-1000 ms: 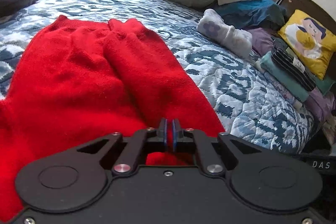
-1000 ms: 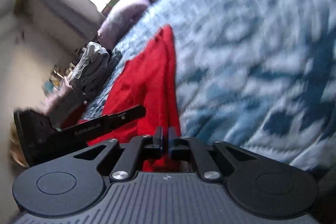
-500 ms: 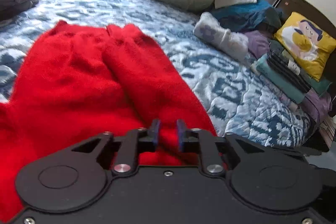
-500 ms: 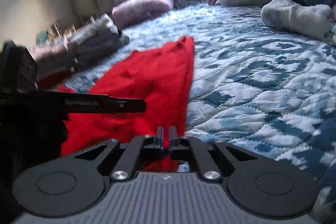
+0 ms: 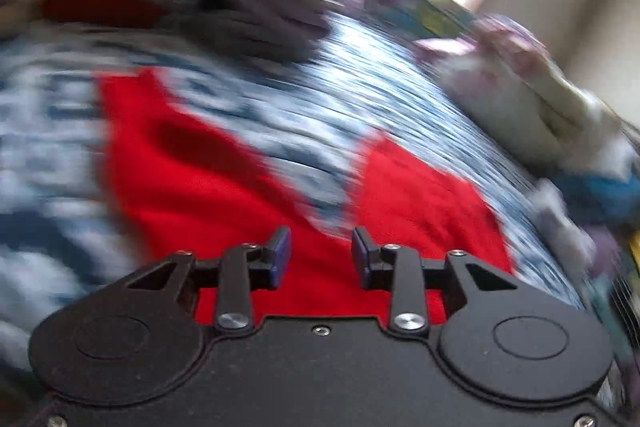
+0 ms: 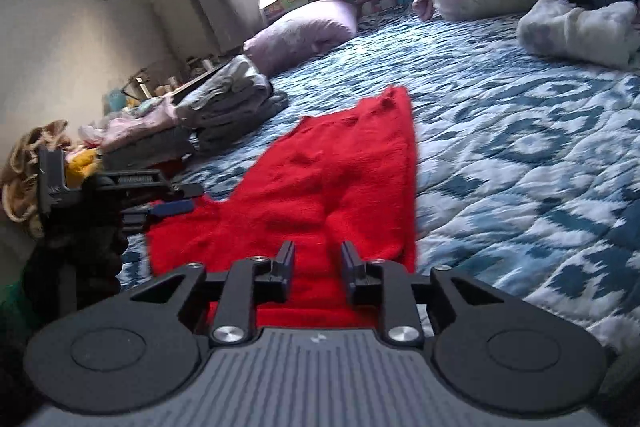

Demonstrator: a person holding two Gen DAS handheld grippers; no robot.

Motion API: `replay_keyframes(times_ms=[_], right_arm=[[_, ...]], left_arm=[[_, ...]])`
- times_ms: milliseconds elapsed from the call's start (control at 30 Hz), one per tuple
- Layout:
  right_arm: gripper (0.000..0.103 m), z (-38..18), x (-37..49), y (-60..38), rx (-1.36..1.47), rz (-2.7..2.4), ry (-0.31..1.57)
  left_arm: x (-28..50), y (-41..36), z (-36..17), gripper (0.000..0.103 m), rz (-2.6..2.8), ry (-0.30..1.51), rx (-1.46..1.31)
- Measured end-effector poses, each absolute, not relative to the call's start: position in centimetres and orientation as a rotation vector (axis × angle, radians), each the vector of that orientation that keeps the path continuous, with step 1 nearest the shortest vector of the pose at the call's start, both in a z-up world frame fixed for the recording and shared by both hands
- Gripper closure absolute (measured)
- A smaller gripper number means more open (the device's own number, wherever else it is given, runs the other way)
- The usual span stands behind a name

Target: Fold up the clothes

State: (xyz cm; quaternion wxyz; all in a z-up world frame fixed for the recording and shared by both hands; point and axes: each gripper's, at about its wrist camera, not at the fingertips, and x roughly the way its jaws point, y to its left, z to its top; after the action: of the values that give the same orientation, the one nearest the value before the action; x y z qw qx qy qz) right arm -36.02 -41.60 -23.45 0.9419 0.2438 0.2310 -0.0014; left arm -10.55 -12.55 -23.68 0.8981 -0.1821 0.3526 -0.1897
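Fingers of the right gripper (image 6: pixel 316 273) are parting, nothing pinched — the red garment (image 6: pixel 332 171) lies flat on the bed (image 6: pixel 520 155) just beyond and under them. The left gripper (image 5: pixel 320 255) is opening too, its fingers apart over the same garment; that view is badly blurred.

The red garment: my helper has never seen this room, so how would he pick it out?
Look at the bed with the blue and white quilt. The red garment lies flat on it, just ahead of the right gripper. It is the only bright red, spread-out piece; the grey clothes beside it are stacked.
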Motion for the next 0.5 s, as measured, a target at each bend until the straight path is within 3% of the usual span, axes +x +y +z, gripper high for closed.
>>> replay_keyframes(times_ms=[233, 500], right_arm=[[0.064, -23.9, -34.0, -34.9, 0.308, 0.227, 0.606], [0.059, -24.2, -34.5, -31.0, 0.166, 0.310, 0.659]], left_arm=[[-9.1, -5.2, -25.8, 0.060, -0.274, 0.802, -0.617], [-7.7, -5.4, -26.1, 0.060, -0.313, 0.805, -0.697]])
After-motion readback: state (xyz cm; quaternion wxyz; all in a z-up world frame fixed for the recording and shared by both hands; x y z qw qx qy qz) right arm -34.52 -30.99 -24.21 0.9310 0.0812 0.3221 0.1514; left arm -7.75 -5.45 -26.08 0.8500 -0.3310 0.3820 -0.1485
